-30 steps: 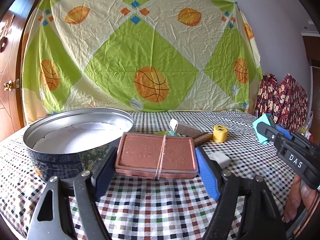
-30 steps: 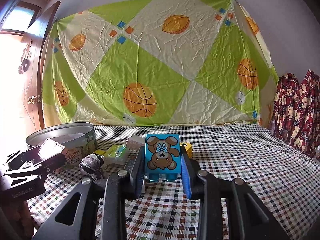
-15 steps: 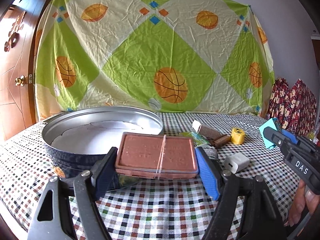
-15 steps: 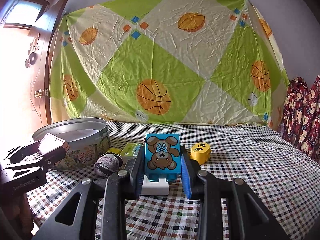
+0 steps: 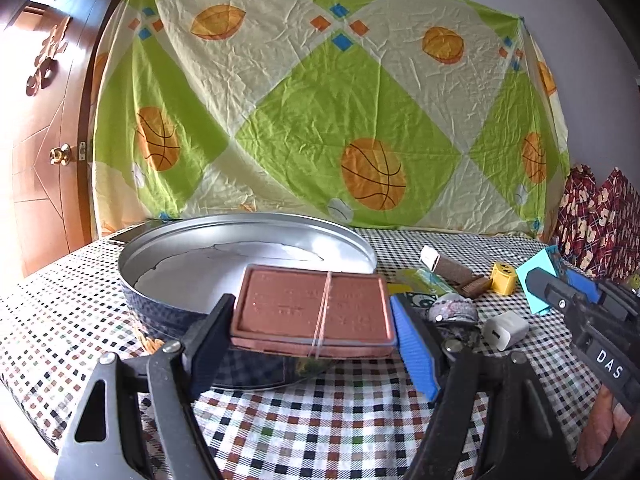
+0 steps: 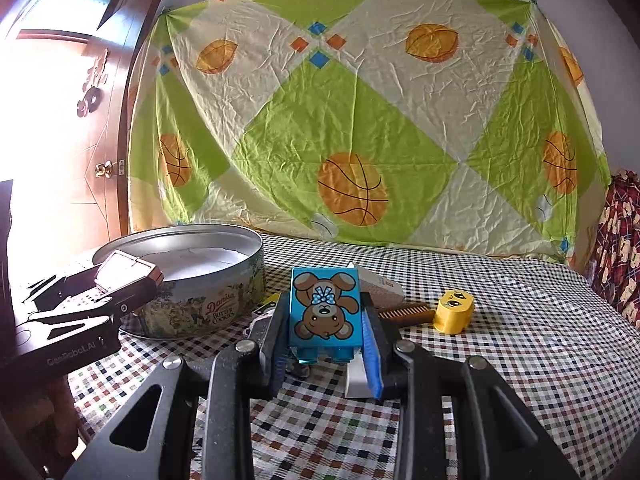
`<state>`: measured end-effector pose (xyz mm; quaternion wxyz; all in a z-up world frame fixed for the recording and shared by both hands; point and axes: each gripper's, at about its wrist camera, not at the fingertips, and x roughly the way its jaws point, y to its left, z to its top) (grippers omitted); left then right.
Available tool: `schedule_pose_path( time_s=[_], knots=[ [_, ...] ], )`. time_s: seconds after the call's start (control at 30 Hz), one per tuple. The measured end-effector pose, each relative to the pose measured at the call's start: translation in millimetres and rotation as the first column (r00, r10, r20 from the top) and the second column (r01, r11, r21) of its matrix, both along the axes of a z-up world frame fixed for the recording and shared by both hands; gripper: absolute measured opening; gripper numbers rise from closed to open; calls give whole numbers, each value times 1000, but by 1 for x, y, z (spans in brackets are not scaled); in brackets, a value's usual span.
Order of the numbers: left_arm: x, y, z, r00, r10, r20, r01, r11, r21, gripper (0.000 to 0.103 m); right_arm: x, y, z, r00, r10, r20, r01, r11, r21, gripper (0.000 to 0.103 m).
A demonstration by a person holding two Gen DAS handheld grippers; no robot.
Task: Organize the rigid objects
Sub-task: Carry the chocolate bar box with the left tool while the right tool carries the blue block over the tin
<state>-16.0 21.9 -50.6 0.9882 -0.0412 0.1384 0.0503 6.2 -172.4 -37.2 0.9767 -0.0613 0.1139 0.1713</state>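
Note:
My left gripper (image 5: 312, 312) is shut on a flat brown case with a rubber band (image 5: 314, 308), held just above the near rim of the round cookie tin (image 5: 160, 308). The tin is open with white paper lining inside. My right gripper (image 6: 326, 320) is shut on a blue block with a teddy bear picture (image 6: 324, 308), held above the checkered table, right of the tin (image 6: 208, 300). The left gripper with its case (image 6: 120, 272) also shows in the right wrist view, at the tin's left side.
On the checkered cloth (image 5: 320, 420) right of the tin lie a white charger (image 5: 505, 330), a yellow block (image 5: 505, 278), a brown comb (image 5: 472, 286), a green packet (image 5: 424, 282) and a grey lump (image 5: 452, 314). A patterned sheet hangs behind. A door stands at left.
My left gripper has carried the brown case toward the tin, which now sits closer and partly under it. My right gripper has moved left and nearer the tin with the blue block.

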Motion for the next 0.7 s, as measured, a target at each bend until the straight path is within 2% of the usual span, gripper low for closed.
schedule_pose_path(
  time_s=[0.7],
  knots=[
    [0,38,-1,997,69,-16,-70,997,-24,77,5,49,-4,992,111,-61,-113,993,-37,34]
  ],
)
